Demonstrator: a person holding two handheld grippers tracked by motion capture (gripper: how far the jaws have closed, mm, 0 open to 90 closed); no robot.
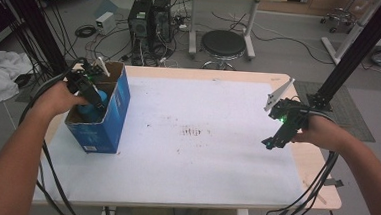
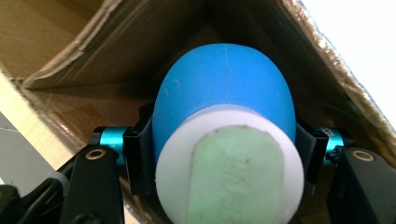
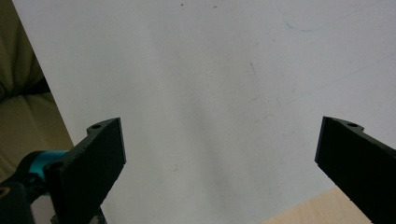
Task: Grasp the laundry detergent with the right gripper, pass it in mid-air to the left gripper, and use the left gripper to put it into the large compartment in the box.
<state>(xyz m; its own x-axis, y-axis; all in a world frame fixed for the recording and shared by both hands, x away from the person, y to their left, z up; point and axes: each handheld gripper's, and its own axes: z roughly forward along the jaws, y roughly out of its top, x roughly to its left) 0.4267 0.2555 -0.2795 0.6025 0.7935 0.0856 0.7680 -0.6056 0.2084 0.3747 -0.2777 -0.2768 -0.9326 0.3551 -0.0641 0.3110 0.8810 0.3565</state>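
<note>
My left tongs (image 1: 94, 100) reach down into the open top of the blue box (image 1: 111, 117), which stands at the left end of the bench (image 1: 198, 188). In the left gripper view the jaws clamp a blue ball-shaped thing (image 2: 224, 93) from both sides, pressed against its flanks. It has a white round base (image 2: 177, 172) with a pale green patch (image 2: 236, 177) in the middle, and that base faces the camera. Brown cardboard walls (image 2: 116, 51) of the box stand all around it, so the blue thing is inside the box; I cannot tell whether it touches the bottom.

My right tongs (image 1: 276, 138) hang above the right side of the bench, well apart from the box, with my hand (image 1: 322, 131) behind them. In the right gripper view the jaws stand wide apart with nothing between them, over the white sheet (image 3: 210, 93) that covers the bench top, near its wooden edge (image 3: 308, 210).
</note>
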